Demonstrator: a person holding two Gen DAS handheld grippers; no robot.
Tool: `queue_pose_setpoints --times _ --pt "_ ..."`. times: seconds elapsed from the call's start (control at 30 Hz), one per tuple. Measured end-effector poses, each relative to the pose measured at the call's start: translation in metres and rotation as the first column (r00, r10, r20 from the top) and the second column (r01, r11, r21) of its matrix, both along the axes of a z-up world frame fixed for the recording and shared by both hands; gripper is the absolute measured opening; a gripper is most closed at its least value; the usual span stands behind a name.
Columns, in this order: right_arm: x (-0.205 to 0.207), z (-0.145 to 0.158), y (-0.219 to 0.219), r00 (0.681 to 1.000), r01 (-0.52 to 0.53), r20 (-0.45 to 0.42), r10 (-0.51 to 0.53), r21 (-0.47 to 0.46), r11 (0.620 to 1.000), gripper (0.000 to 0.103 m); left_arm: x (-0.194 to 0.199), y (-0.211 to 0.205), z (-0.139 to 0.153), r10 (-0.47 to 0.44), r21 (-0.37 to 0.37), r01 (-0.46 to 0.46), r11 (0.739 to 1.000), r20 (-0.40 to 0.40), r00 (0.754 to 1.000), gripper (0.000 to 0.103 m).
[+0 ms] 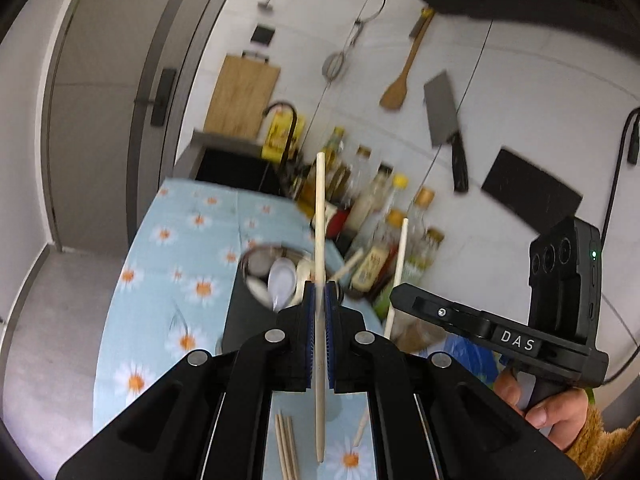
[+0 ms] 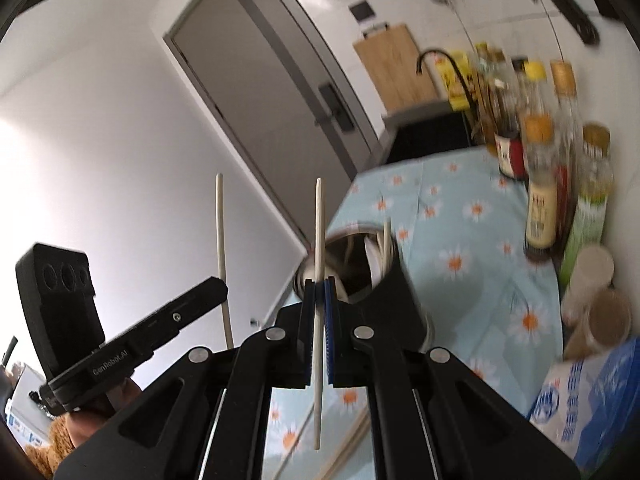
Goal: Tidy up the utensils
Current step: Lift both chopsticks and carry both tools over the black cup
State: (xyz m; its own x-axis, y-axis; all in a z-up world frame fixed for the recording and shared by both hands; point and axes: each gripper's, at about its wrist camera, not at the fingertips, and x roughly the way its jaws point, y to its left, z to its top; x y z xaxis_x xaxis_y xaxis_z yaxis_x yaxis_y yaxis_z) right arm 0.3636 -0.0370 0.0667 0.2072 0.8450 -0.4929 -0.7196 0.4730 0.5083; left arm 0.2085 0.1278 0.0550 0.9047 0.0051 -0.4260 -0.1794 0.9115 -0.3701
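My left gripper (image 1: pixel 319 292) is shut on a pale wooden chopstick (image 1: pixel 320 216), held upright above a black utensil holder (image 1: pixel 256 280) that contains white spoons (image 1: pixel 282 282). My right gripper (image 2: pixel 319 288) is shut on another chopstick (image 2: pixel 319 232), also upright, just above the same holder (image 2: pixel 384 280). The right gripper shows in the left wrist view (image 1: pixel 404 292) with its chopstick (image 1: pixel 398 272). The left gripper shows in the right wrist view (image 2: pixel 216 284) with its chopstick (image 2: pixel 222 248). Several loose chopsticks (image 1: pixel 286 444) lie on the daisy-print tablecloth (image 1: pixel 180 240) below.
Sauce bottles (image 1: pixel 376 208) stand along the tiled wall; they also show in the right wrist view (image 2: pixel 540 184). A cleaver (image 1: pixel 446 120), wooden spatula (image 1: pixel 398 88) and strainer (image 1: pixel 334 66) hang on the wall. A sink with black faucet (image 1: pixel 286 120) lies beyond. Paper cups (image 2: pixel 592 304) and a blue bag (image 2: pixel 588 396) sit right.
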Motion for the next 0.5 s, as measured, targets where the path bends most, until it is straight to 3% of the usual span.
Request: queue_pose_setpoints --times 0.5 --pt "0.036 0.045 0.008 0.99 0.06 0.112 -0.082 0.187 0.98 0.006 0.03 0.02 0.029 0.009 0.037 -0.019 0.999 0.24 0.971 0.004"
